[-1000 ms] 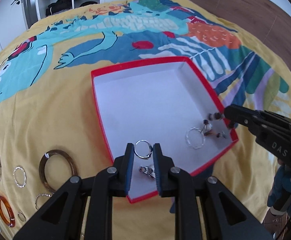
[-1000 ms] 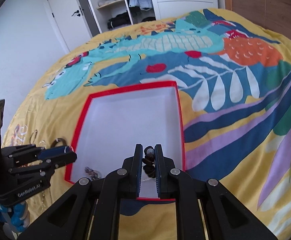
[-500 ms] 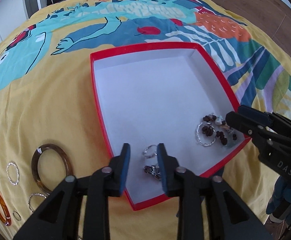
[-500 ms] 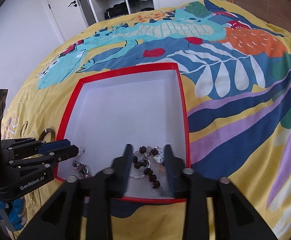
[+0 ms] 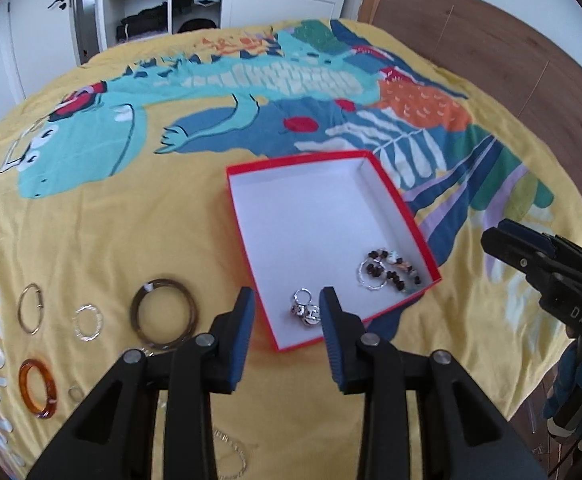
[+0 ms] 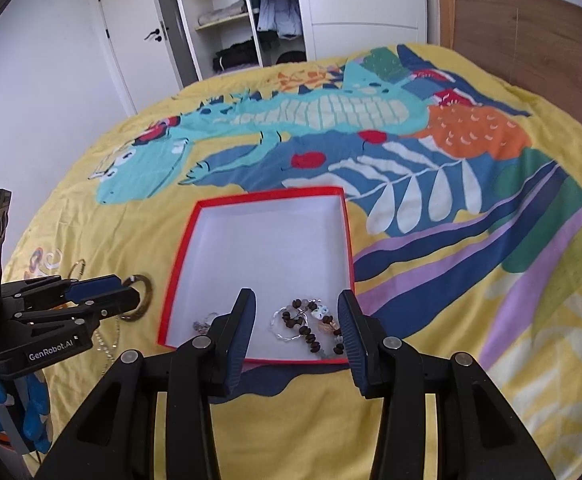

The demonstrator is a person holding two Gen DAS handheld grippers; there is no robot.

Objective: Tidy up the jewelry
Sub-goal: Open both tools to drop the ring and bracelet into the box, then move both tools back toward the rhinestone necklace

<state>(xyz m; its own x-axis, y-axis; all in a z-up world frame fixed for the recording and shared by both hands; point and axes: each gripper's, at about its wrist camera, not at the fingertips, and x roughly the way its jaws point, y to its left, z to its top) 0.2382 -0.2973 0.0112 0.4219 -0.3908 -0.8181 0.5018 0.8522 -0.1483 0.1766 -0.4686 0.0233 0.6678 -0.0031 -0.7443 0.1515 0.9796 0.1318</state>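
Note:
A red box with a white inside lies on the yellow bedspread. Near its front edge are a dark beaded bracelet on a thin silver hoop, and a small silver ring cluster. My left gripper hangs open above the ring cluster, nothing between its fingers. Over the beaded bracelet my right gripper stands open and empty above the box. Left of the box lie a brown bangle, a silver hoop, a gold hoop and an amber ring.
A thin chain lies on the bedspread below my left gripper. The bed carries a bright dinosaur print. Behind it stand an open wardrobe and a wooden headboard. A blue-gloved hand holds the left gripper.
Both grippers opened, leaving the ring cluster and beaded bracelet in the box. Both then rose and drew back from the box.

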